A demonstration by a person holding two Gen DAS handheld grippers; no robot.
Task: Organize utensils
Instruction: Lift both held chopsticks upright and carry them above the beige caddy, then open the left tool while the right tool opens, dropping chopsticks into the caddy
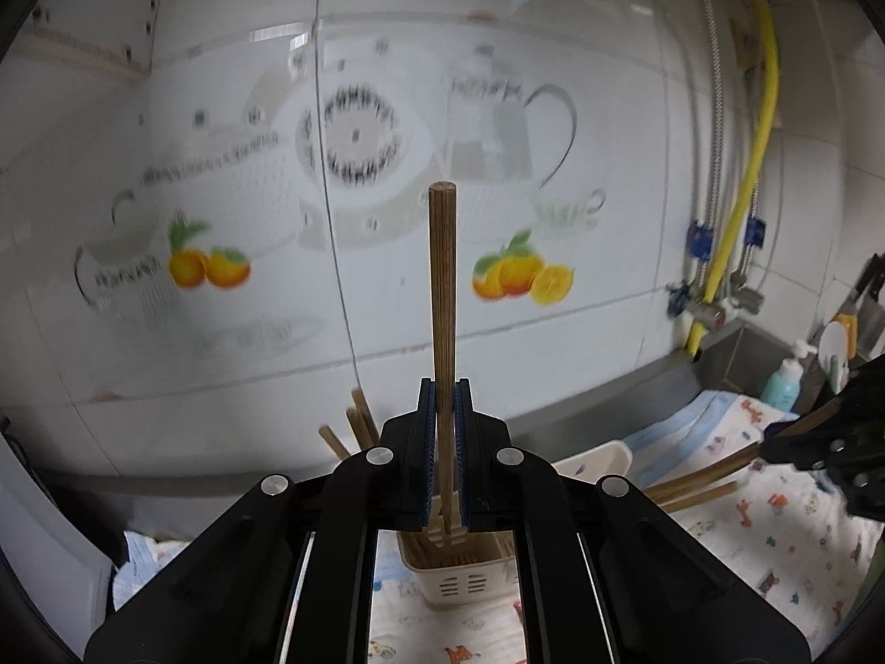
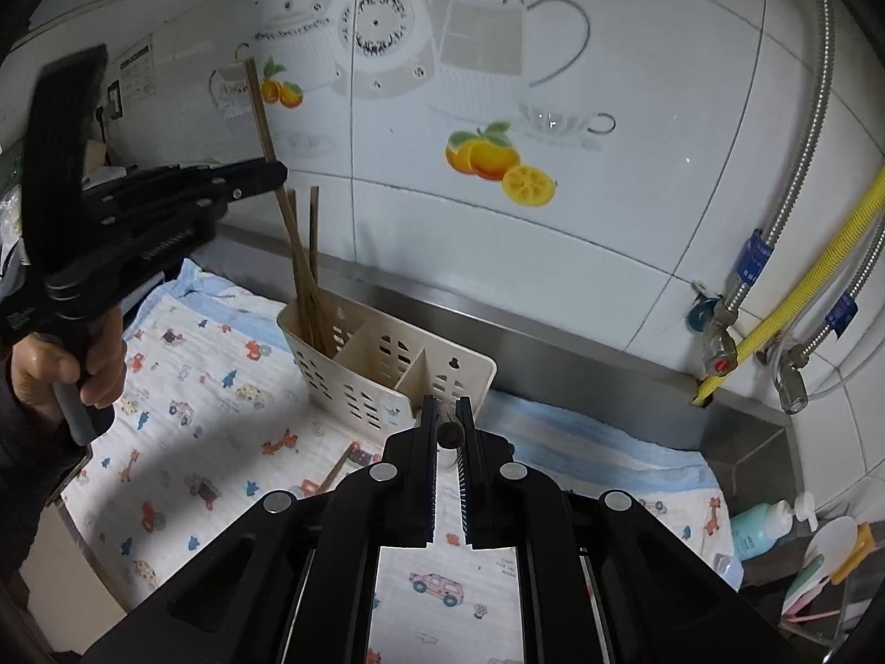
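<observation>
- Chopsticks are the business here, and the left gripper [image 1: 445, 431] has one chopstick [image 1: 442, 288] clamped between its closed jaws, standing nearly upright, long axis running straight up and down through the pads.
- Right below those jaws, in the left wrist view, sits the cream utensil holder [image 1: 464, 581]; the stick's lower tip hangs just above the holder's opening, so I judge the coming move to be a plain downward lowering along the stick's own axis.
- From the right wrist view the same stick [image 2: 264, 116] leans slightly, with the left gripper [image 2: 276, 171] held by a hand [image 2: 66, 371] over the holder's far-left compartment.
- That compartment already holds several chopsticks [image 2: 307, 276], standing and leaning on the back wall; the other two compartments of the holder [image 2: 387, 365] look empty.
- Right gripper [image 2: 447, 431] is also closed, pinching a second chopstick [image 2: 449, 432] seen end-on between its pads, long axis pointing forward along the fingers.
- The holder lies ahead of and just beyond the right jaws, but the left hand is plainly nearer to dropping in.
- One more stick [image 2: 337, 467] lies flat on the patterned cloth [image 2: 182, 387], just left of the right jaws.
</observation>
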